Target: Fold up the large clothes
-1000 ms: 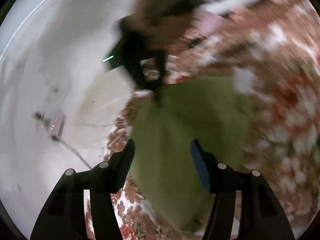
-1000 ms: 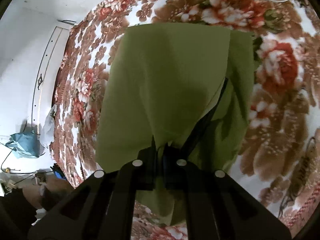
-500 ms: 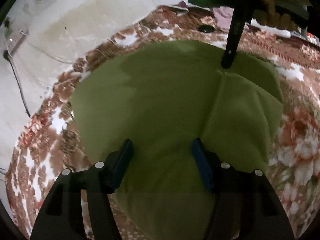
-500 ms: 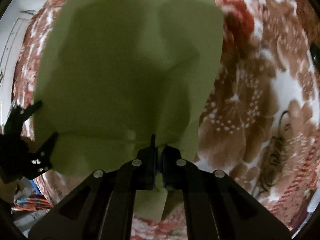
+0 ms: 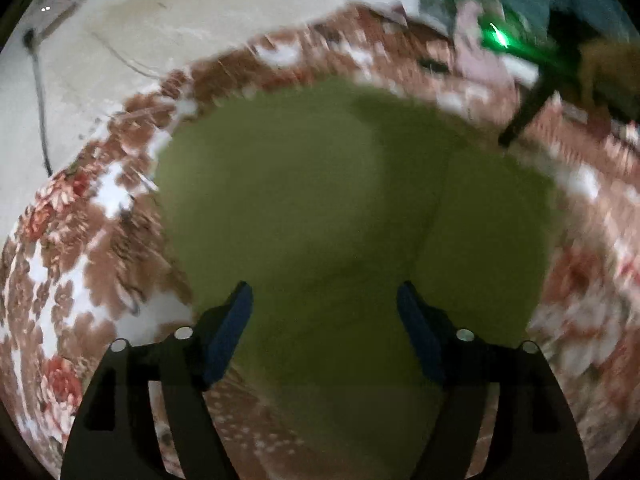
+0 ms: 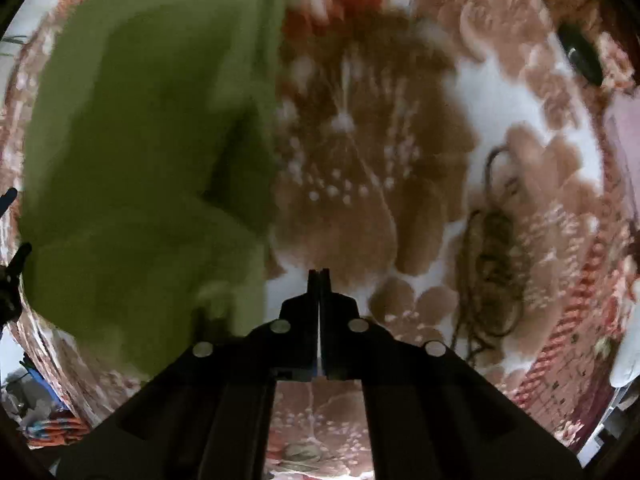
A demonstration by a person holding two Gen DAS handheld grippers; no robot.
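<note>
A green garment (image 5: 320,208) lies folded flat on a flowered blanket (image 5: 80,240). Above it, the left gripper (image 5: 324,312) is opening, nothing between its jaws. Beside the garment, the right gripper (image 6: 319,280) is pressed together, empty, apparently finished placing.

Home interior, likely a bedroom. Floral blanket (image 5: 80,248) in brown, red and white covers a wide soft surface, probably a bed. Green cloth (image 5: 328,208) lies on it. Plain pale wall (image 5: 160,32) at upper left of the left view, with a dark cable (image 5: 40,92) running down it. Heap of coloured clutter (image 6: 44,424) at lower left of the right view.
</note>
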